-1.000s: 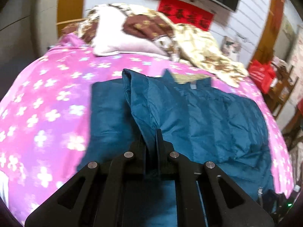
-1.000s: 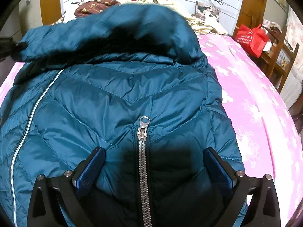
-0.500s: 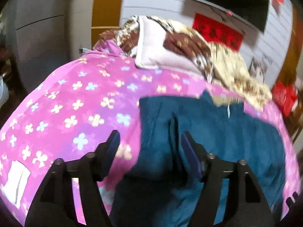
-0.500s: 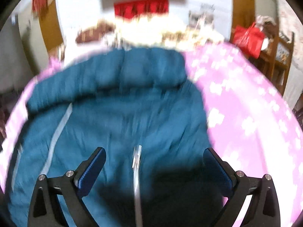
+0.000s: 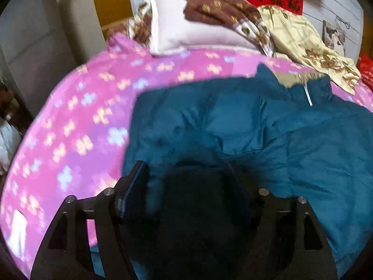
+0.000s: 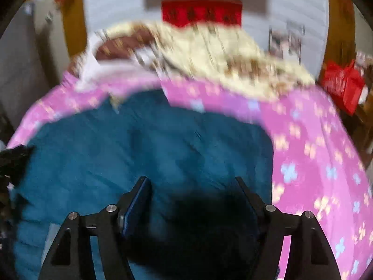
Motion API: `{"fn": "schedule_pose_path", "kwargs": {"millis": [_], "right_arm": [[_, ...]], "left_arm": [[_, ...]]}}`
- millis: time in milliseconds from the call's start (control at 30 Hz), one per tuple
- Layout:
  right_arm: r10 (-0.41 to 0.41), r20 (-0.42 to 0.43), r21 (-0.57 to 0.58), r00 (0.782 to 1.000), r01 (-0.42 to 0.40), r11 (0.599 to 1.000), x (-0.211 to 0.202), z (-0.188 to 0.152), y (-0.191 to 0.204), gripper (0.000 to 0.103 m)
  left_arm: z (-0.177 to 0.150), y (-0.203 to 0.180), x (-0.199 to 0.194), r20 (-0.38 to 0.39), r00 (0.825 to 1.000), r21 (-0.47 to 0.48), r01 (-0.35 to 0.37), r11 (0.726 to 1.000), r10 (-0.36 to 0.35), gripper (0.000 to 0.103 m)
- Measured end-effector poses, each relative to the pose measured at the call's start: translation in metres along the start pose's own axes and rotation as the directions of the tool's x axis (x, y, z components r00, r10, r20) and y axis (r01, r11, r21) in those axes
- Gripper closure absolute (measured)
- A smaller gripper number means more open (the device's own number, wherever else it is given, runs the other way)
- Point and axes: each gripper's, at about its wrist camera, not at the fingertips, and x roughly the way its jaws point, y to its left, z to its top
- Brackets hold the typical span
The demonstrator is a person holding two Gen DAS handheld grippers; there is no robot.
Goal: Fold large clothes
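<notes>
A teal down jacket (image 5: 268, 140) lies spread on the pink flowered bedspread (image 5: 77, 121), its collar and zip pull (image 5: 308, 95) at the far end. A fold of it lies across the body. My left gripper (image 5: 186, 182) hovers low over the jacket's near left part. Its jaws are opening, with only shadowed fabric below them and nothing pinched. In the blurred right wrist view, my right gripper (image 6: 191, 193) is over the jacket (image 6: 139, 149) near its right edge. Its jaws are closing, with jacket fabric under them and no visible grip.
A pale pillow (image 5: 186, 30) and a brown and cream quilt (image 5: 298, 37) are heaped at the head of the bed. A grey cabinet (image 5: 35, 46) stands on the left. A red bag (image 6: 342, 86) sits on furniture beside the bed on the right.
The left gripper let go of the jacket fold, opened and sank toward the jacket's left side. The right gripper swung to the jacket's right edge and its jaws narrowed.
</notes>
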Motion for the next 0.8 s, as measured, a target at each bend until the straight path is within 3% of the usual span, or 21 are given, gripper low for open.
{"fn": "schedule_pose_path", "kwargs": {"millis": [33,100,300,367,400,500,567,700,800], "right_arm": [[0.057,-0.062,0.026,0.996,-0.055,0.998,0.016,-0.012,-0.008,0.029],[0.087,-0.101,0.05,0.991,-0.082,0.995,0.025,-0.022,-0.019,0.029],[0.061,-0.196,0.045,0.979,-0.053,0.998,0.02,-0.015,-0.022,0.029],[0.016,-0.133,0.039,0.991,-0.011,0.999,0.001,-0.001,-0.021,0.029],[-0.005,-0.031,0.048,1.0,0.006,0.999,-0.016,0.012,-0.018,0.029],[0.045,0.146,0.14,0.988,-0.066,0.988,-0.036,0.043,-0.014,0.028],[0.058,0.161,0.16,0.985,-0.084,0.983,-0.021,0.057,-0.006,0.024],[0.015,-0.048,0.159,0.999,-0.007,0.987,0.056,0.055,0.002,0.024],[-0.022,-0.082,0.138,0.996,0.033,0.99,0.071,0.046,0.001,0.024]], "left_arm": [[-0.005,0.0,0.0,0.002,1.0,0.004,-0.004,1.0,0.003,0.029],[-0.013,-0.002,0.0,-0.003,1.0,0.009,-0.001,1.0,0.001,0.029],[-0.027,-0.008,-0.003,0.059,0.998,0.031,-0.018,0.999,0.016,0.028],[-0.027,-0.006,-0.002,0.057,0.998,0.022,-0.011,1.0,0.01,0.027],[-0.026,-0.005,-0.001,0.053,0.999,0.016,-0.003,1.0,0.002,0.027],[-0.026,0.0,0.001,0.044,0.999,-0.006,0.016,1.0,-0.016,0.025],[-0.026,0.001,0.002,0.039,0.999,-0.015,0.015,1.0,-0.015,0.024],[-0.025,0.001,0.002,0.037,0.999,-0.019,0.026,0.999,-0.026,0.021],[-0.025,0.002,0.004,0.034,0.999,-0.026,0.035,0.999,-0.034,0.02]]}}
